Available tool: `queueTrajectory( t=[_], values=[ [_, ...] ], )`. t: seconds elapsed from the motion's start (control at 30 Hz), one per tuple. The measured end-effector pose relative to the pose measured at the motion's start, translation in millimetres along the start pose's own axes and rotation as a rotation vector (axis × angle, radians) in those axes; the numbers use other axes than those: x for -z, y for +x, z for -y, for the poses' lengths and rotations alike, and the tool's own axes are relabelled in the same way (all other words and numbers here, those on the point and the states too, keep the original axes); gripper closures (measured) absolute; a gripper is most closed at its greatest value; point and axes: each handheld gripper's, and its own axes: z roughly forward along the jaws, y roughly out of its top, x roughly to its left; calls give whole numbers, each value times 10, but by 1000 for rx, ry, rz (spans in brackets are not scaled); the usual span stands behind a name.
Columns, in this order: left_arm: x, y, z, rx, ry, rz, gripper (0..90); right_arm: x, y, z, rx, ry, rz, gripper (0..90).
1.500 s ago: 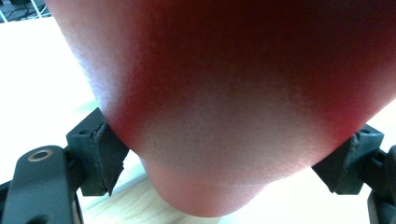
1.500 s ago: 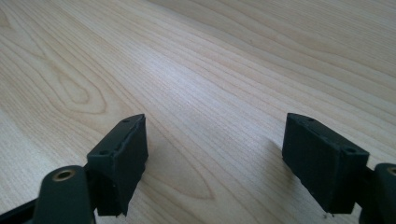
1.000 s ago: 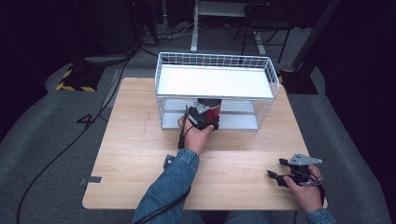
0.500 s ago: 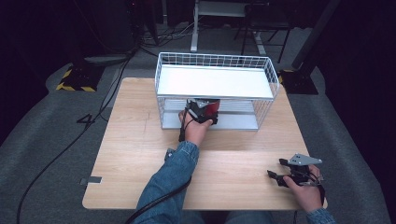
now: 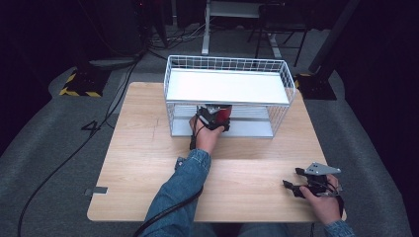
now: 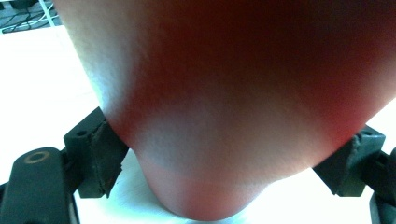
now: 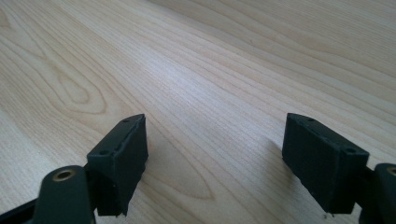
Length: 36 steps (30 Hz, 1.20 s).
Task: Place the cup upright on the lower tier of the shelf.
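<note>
Item: red, rounded, smooth-skinned object (image 6: 224,107), apple-like though not certainly identifiable. Location: front opening of the lower tier of the white wire two-tier rack (image 5: 284,79), at mid-width, under the solid white upper shelf. Clamped from both flanks between the black pads of the left claw (image 5: 213,117), narrow end toward the camera; pads pressed flat against the skin, hence grasping, not released. Side grip judged suited to sliding the object in beneath the shelf without fouling the wire front. Whether resting on the lower shelf or held just above it: cannot tell.

Item: right claw (image 5: 302,183). Location: near right corner of the pale wood-grain worktop (image 5: 138,163), well apart from the rack. Jaws spread wide, nothing between them, bare grain beneath. Judged parked out of the way, no part in the present step.

Item: blue denim sleeve (image 5: 180,190), reaching from the near edge toward the rack.

High view: gives layout entire, namely rack at the far half of the worktop, left hand at the rack's front, right hand idle at the near corner; the red object there a small patch, largely masked by hand and claw. Left gripper view: gives pad contact and skin colour, bright white shelf surface below. Right gripper view: gives the jaw gap and the empty worktop between.
</note>
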Motion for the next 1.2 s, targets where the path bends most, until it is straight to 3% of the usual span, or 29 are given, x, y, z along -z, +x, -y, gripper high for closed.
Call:
queueTrajectory(
  t=[0.4, 0.5, 0.57, 0.77, 0.9, 1.2],
  values=[
    [129, -11, 19, 26, 11, 18, 152, -1, 3, 1, 1, -2, 2, 227],
    [214, -9, 18, 7, 12, 46, 153, 0, 5, 1, 5, -3, 4, 231],
    [282, -38, 20, 7, 4, 30, 153, 0, 6, 1, 1, -3, 5, 231],
    [517, -97, 36, -21, -3, 43, 153, 0, 6, 1, 1, -2, 5, 231],
    [698, -137, 55, -62, 1, 60, 153, 0, 6, 1, 1, -2, 5, 231],
    [1045, -231, 77, -91, -11, 88, 153, 0, 5, 1, 1, -2, 4, 231]
  ],
)
